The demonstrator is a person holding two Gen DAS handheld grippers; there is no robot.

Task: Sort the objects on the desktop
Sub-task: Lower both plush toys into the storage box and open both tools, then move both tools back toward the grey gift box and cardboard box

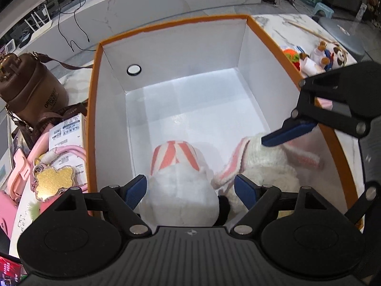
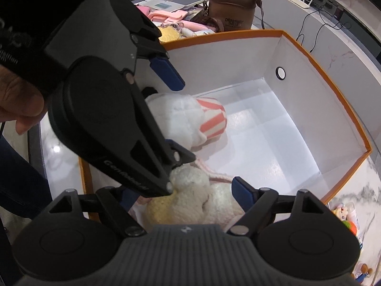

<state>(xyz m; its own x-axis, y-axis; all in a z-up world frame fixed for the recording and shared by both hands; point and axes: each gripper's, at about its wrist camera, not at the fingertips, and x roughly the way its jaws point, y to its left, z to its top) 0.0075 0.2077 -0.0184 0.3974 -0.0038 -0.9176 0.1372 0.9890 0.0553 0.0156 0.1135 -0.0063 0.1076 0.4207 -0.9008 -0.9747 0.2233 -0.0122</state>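
An orange-rimmed white box [image 1: 166, 25] [image 2: 226, 35] holds two plush toys. A white plush with a pink-striped part [image 1: 176, 157] [image 2: 209, 116] lies between the blue pads of my left gripper [image 1: 190, 190] [image 2: 177, 119], which is open; a gap shows beside the pads. A cream bunny plush with pink-lined ears [image 1: 262, 164] [image 2: 197, 202] lies next to it, between the pads of my right gripper [image 2: 185, 195], which also stands open. In the left wrist view one blue finger [image 1: 285, 133] of the right gripper rests over the bunny. The right gripper's left pad is hidden behind the left gripper.
A brown cylindrical bag [image 1: 31, 88] [image 2: 233, 7], a labelled carton [image 1: 69, 133], pink items and a gold flower charm [image 1: 52, 183] crowd the box's left side. Small toys [image 1: 319, 57] [image 2: 350, 219] lie on the marble top to its right. A hand [image 2: 19, 102] holds the left gripper.
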